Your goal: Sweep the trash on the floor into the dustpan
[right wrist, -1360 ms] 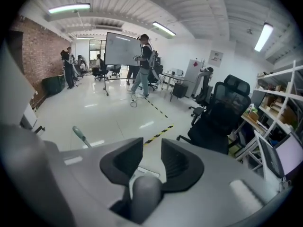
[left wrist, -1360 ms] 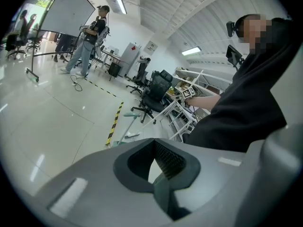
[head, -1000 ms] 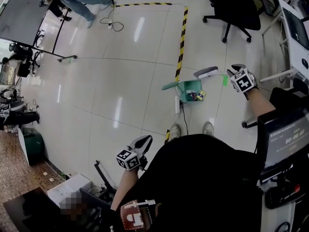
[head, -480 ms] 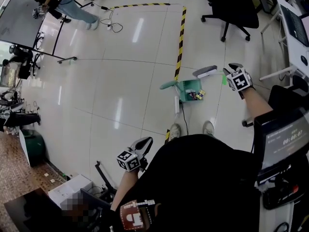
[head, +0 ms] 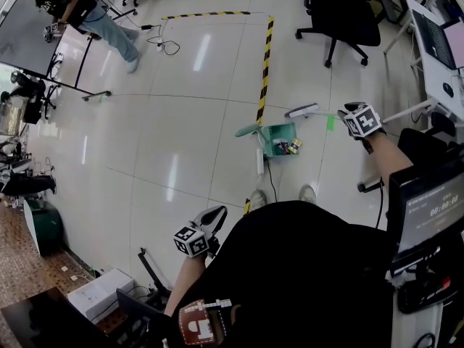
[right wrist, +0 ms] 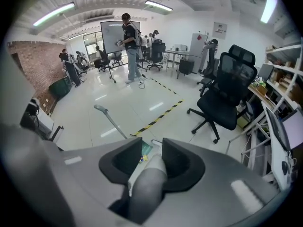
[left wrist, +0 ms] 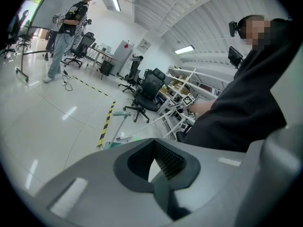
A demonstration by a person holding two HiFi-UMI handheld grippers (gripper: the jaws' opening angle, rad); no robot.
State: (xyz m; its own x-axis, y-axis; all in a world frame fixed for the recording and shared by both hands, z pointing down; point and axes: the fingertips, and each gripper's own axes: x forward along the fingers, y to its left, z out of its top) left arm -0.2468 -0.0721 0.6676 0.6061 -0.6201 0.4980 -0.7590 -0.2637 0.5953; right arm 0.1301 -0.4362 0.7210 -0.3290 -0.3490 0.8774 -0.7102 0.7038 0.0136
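A green dustpan (head: pixel 278 132) stands on the tiled floor with colourful trash (head: pixel 293 146) inside it; its long handle (head: pixel 250 129) points left. The broom head (head: pixel 301 110) rests just behind the pan. My right gripper (head: pixel 342 113) is at the broom's right end, and the broom handle (right wrist: pixel 147 183) lies between its jaws, which have just been closing on it. Past the jaw tips of the right gripper (right wrist: pixel 151 148), the dustpan (right wrist: pixel 146 149) and trash show. My left gripper (head: pixel 216 212) hangs by my left hip, shut and empty; from the left gripper (left wrist: pixel 154 143) the pan is far off.
Yellow-black tape (head: pixel 262 71) runs along the floor up to the pan. A white power strip (head: pixel 259 162) with its cable lies beside my shoes (head: pixel 257 198). A black office chair (head: pixel 337 13) stands behind, desks (head: pixel 435 42) at right, a person (head: pixel 80 9) far left.
My right gripper has shifted slightly right, away from the broom head. Broom head, dustpan and trash keep their places. The left gripper has not moved. The person at the back has walked on.
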